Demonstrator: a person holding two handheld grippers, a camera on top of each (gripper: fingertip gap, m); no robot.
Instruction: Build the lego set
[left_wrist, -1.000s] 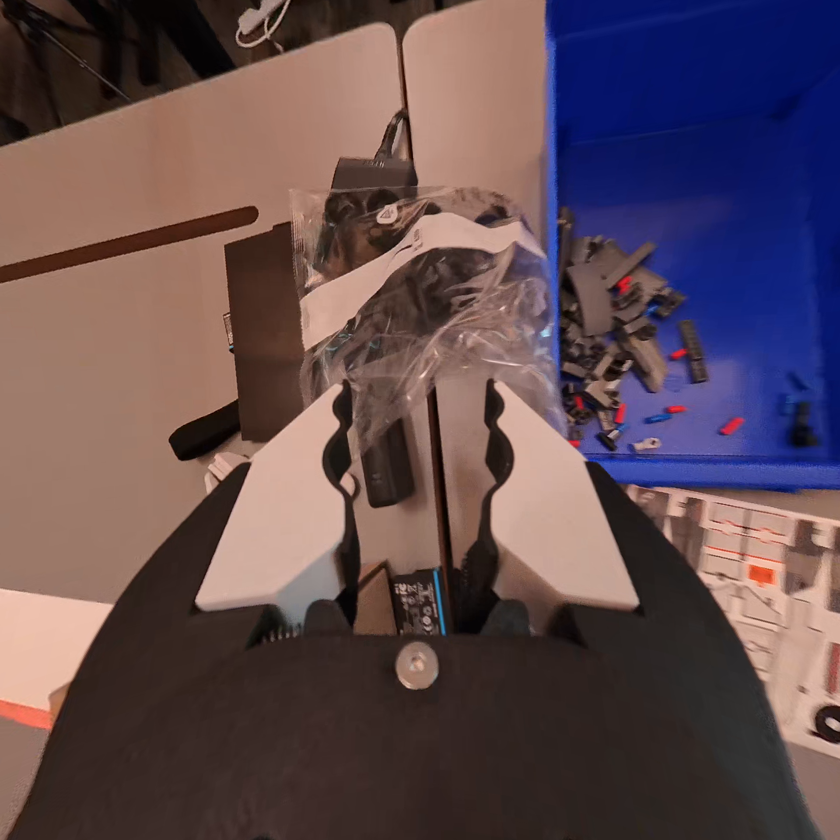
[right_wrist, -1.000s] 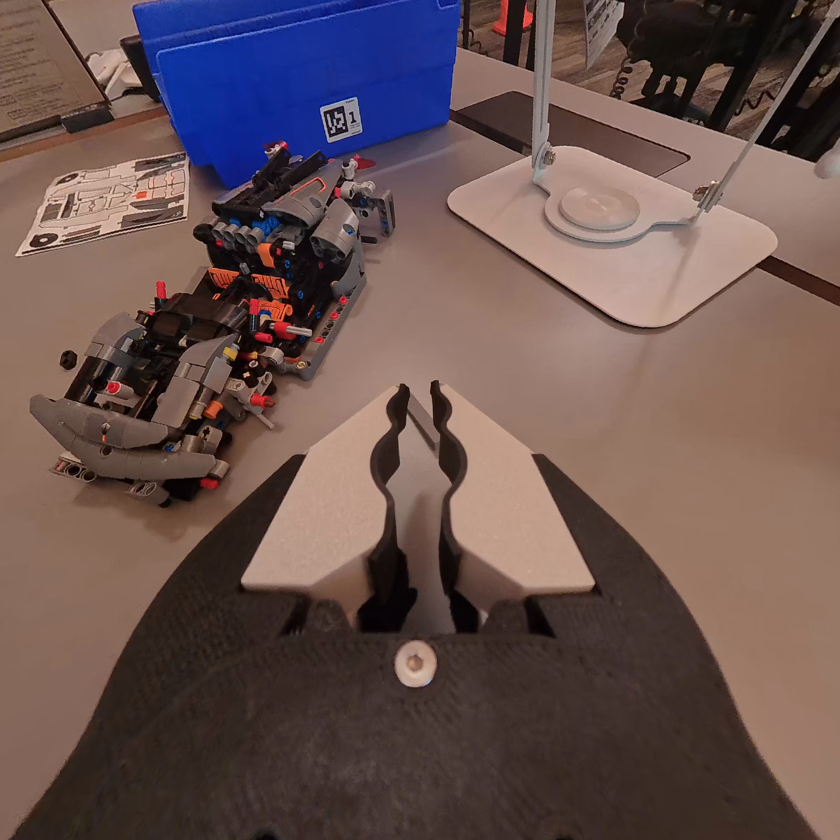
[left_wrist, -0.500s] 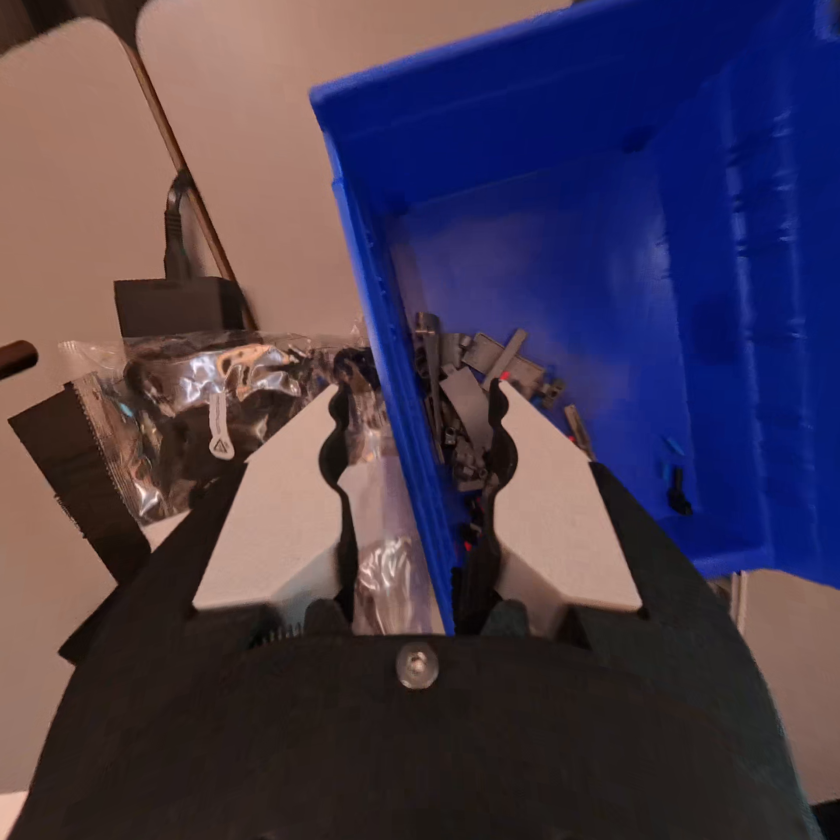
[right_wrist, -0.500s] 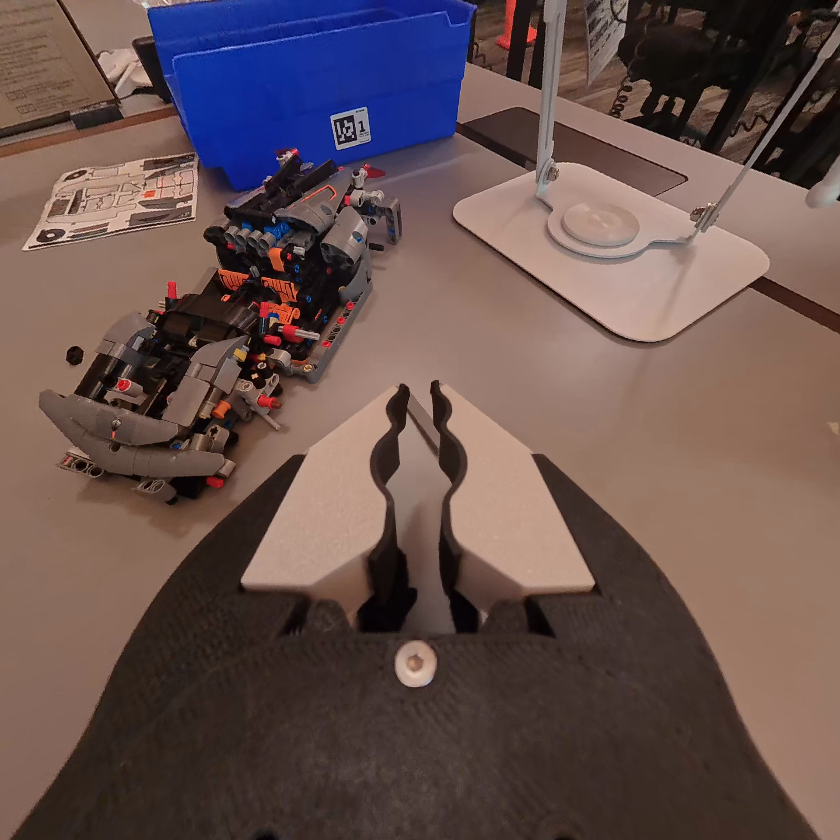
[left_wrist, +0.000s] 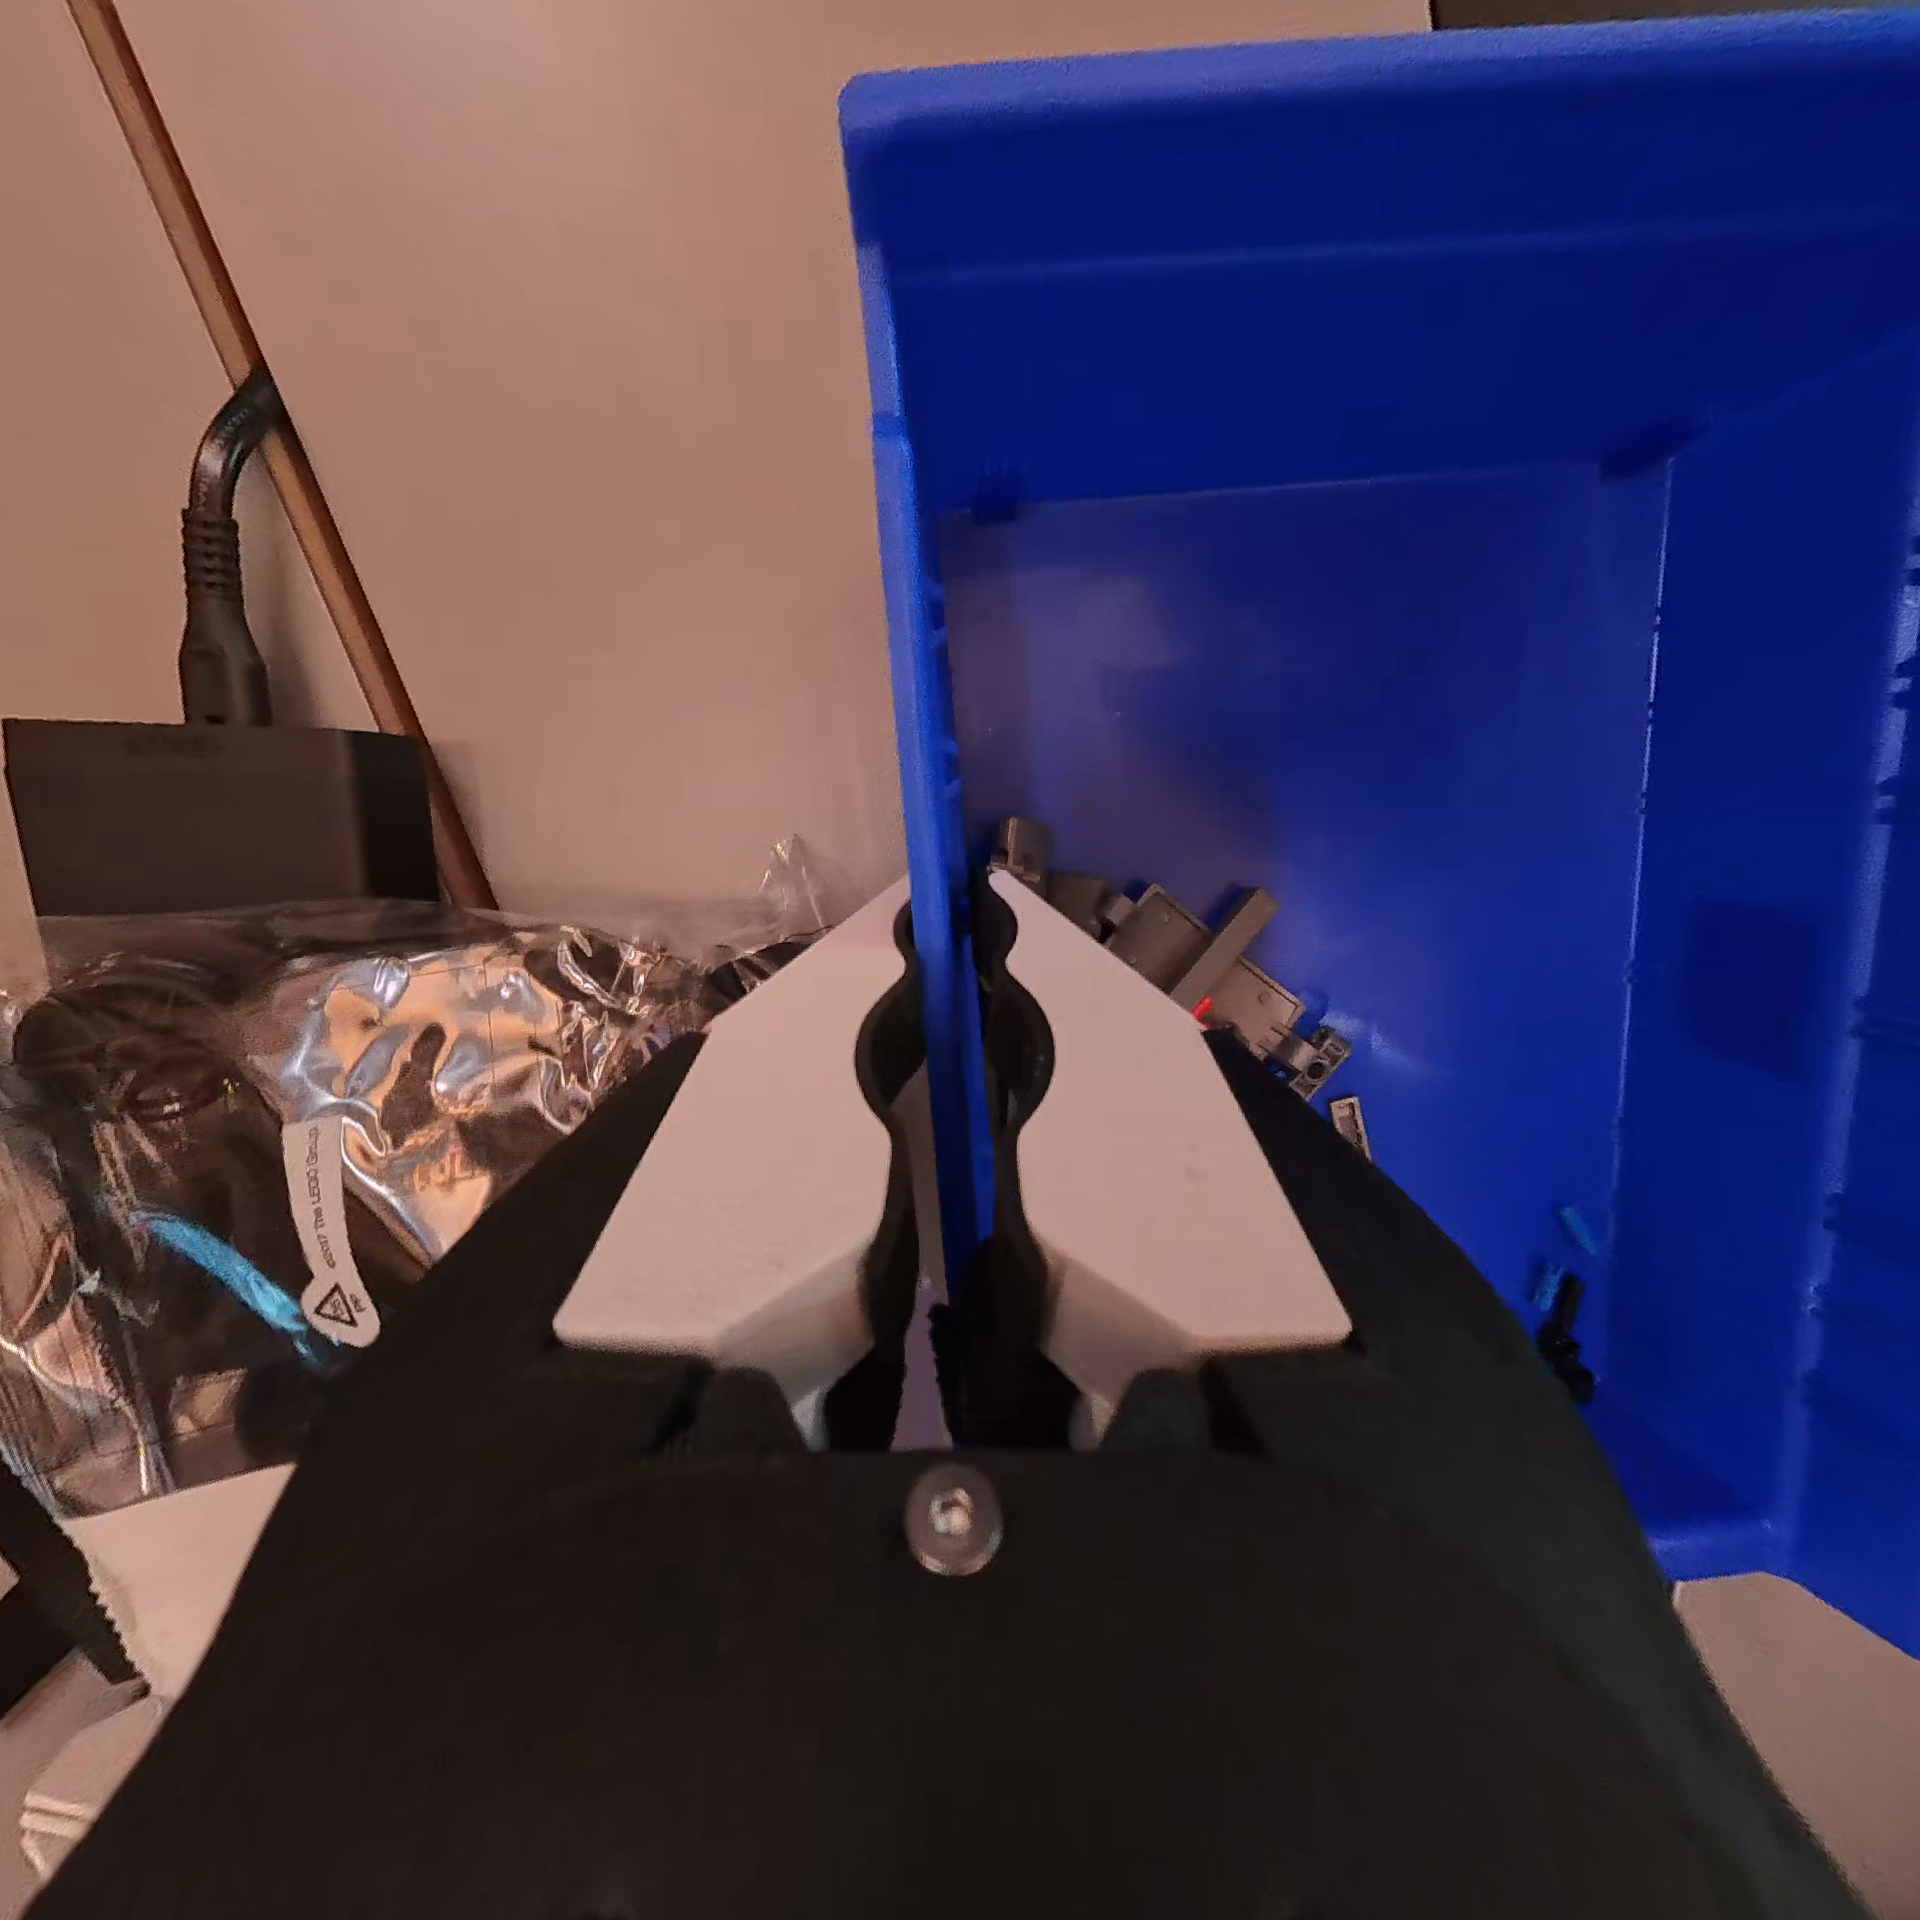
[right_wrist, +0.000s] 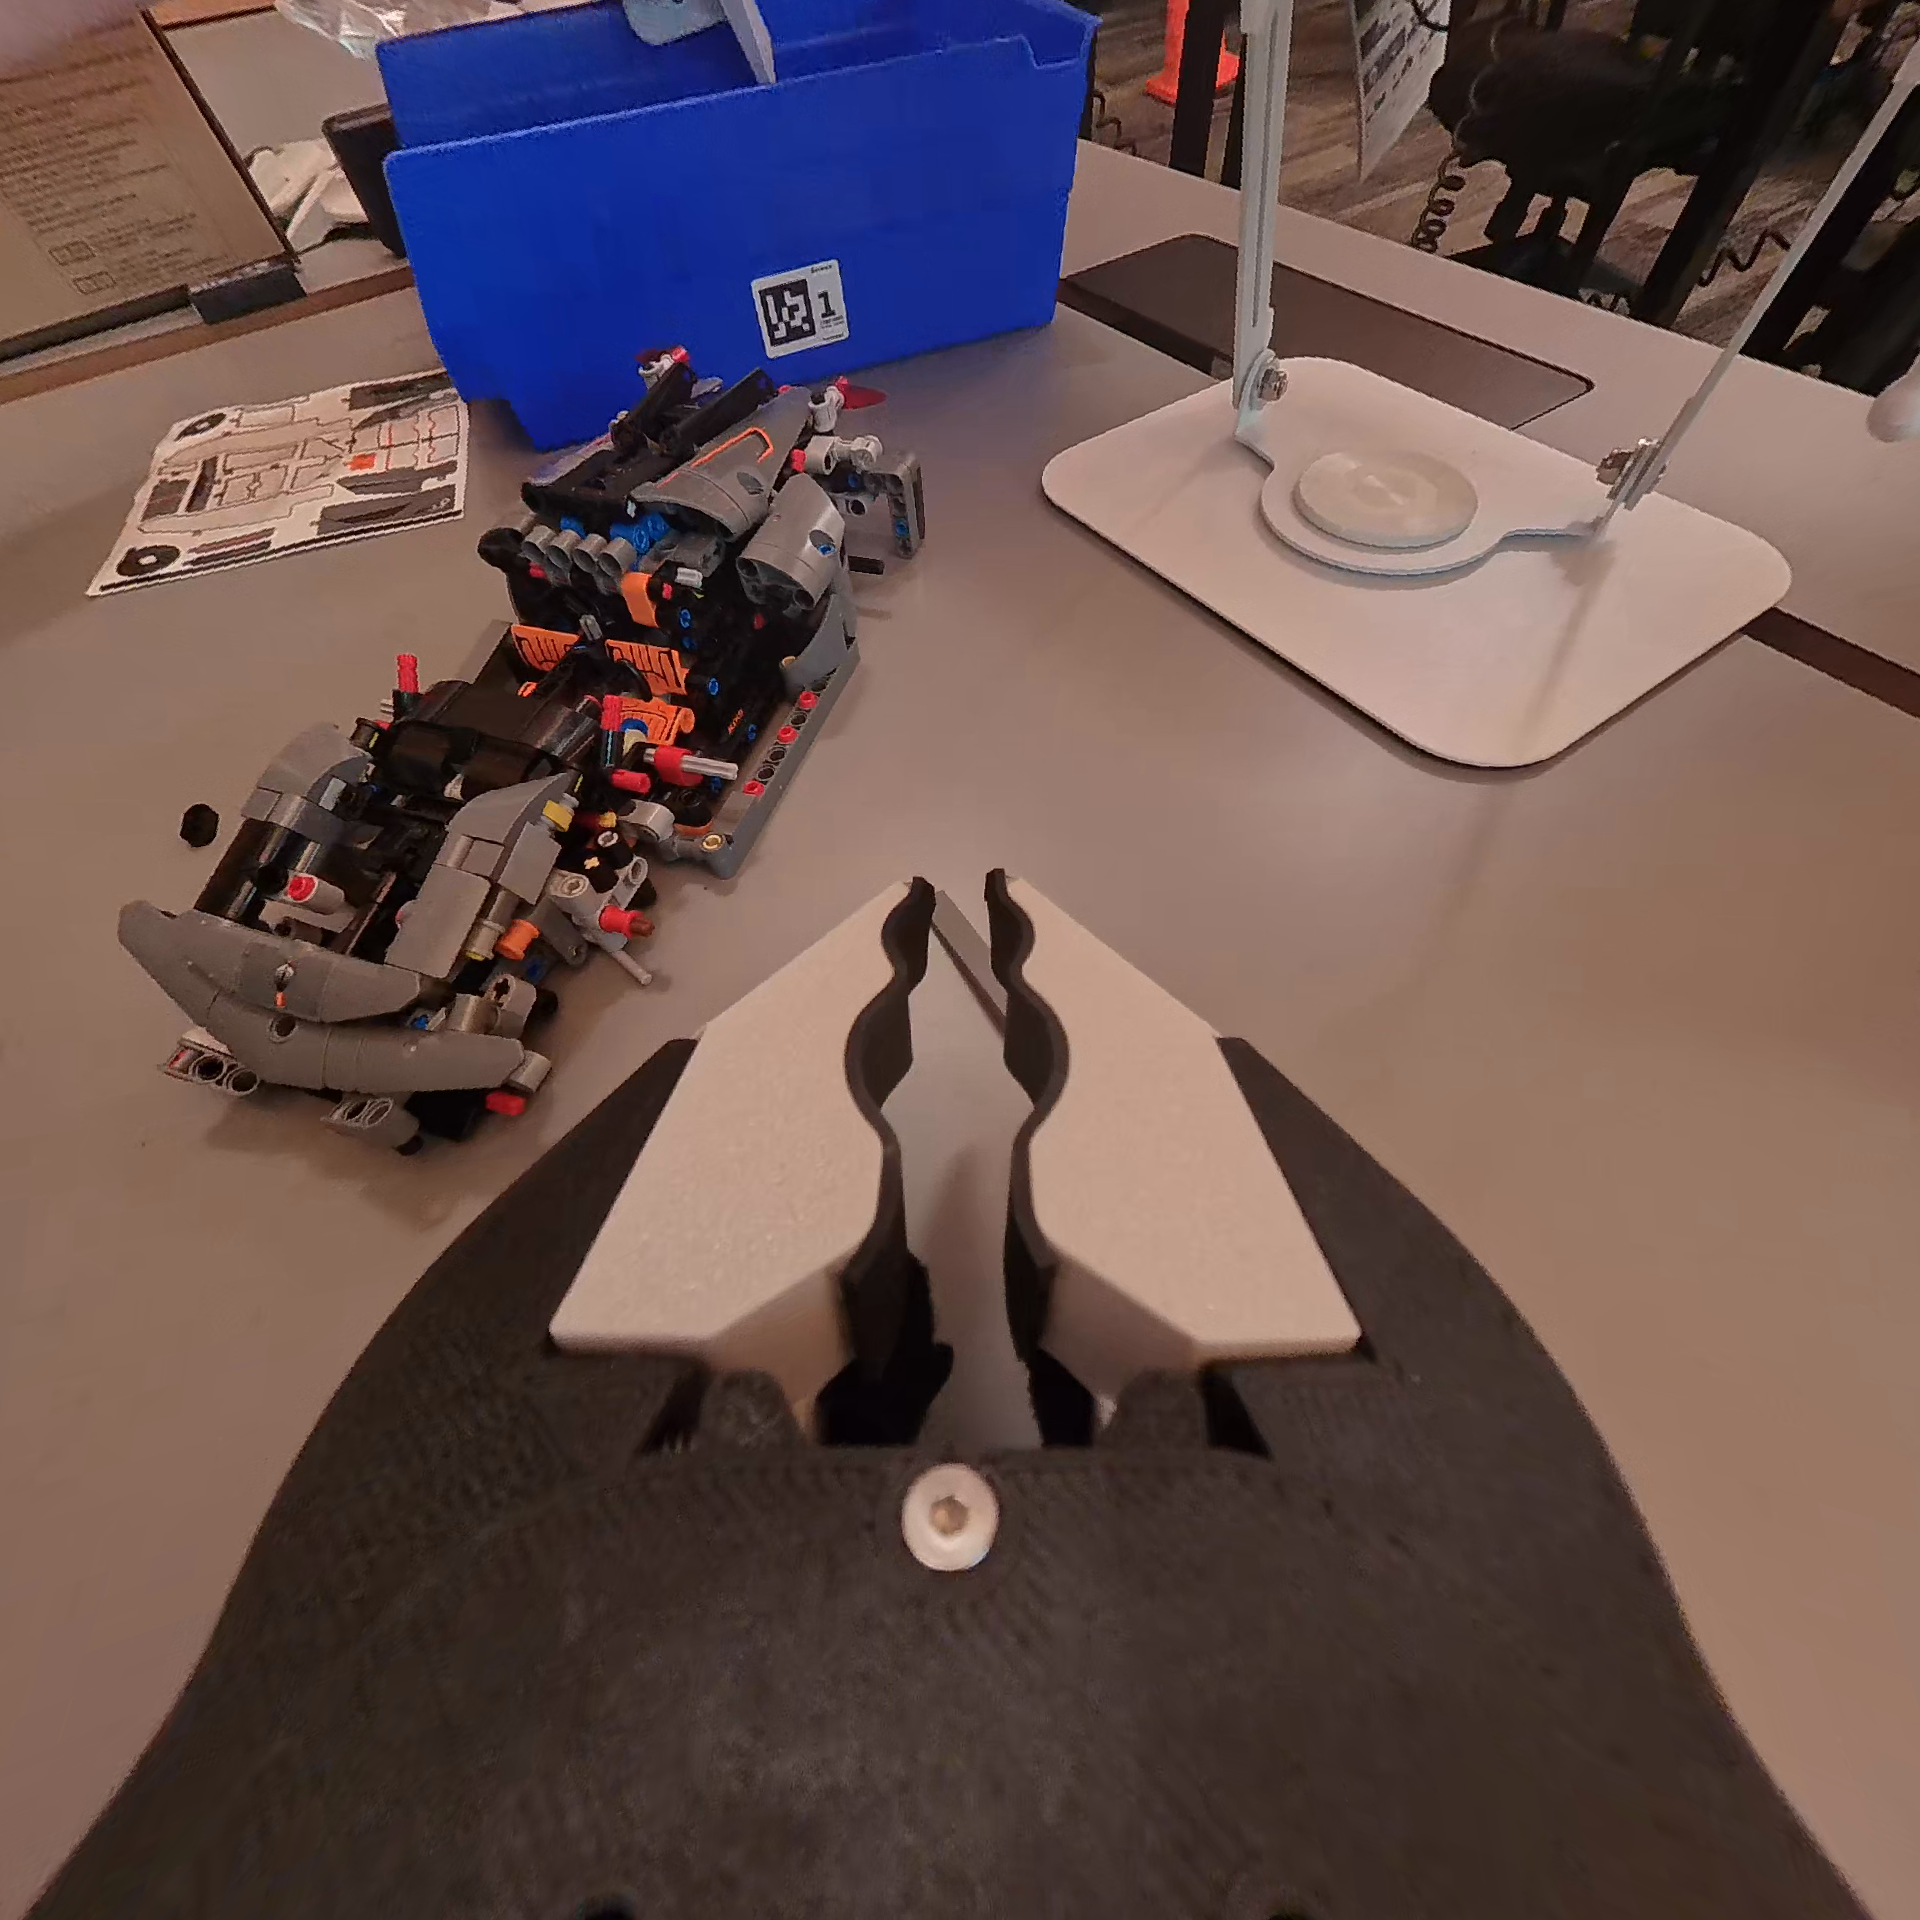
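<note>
My left gripper (left_wrist: 951, 894) is shut on the side wall of the blue bin (left_wrist: 1299, 675), one finger inside and one outside. Several loose grey, red and blue lego pieces (left_wrist: 1195, 956) lie in the bin by the inner finger. In the right wrist view the bin (right_wrist: 675, 229) stands at the back, with the left gripper (right_wrist: 707, 26) at its top edge. The half-built grey, black and orange lego car (right_wrist: 540, 758) lies on the table, left of my right gripper (right_wrist: 954, 883). The right gripper is nearly closed, with a thin grey piece (right_wrist: 971, 966) between its fingers.
A clear bag of lego parts (left_wrist: 312, 1091) lies left of the bin, with a black power adapter (left_wrist: 208, 821) behind it. A printed sheet (right_wrist: 301, 478) lies left of the car. A white stand base (right_wrist: 1434, 582) with metal rods sits at the right. The gap from one gripper's tips to the other's is roughly 55 cm.
My left gripper has moved right from the bag to the bin wall and closed on it. The right gripper has hardly moved and stays nearly closed.
</note>
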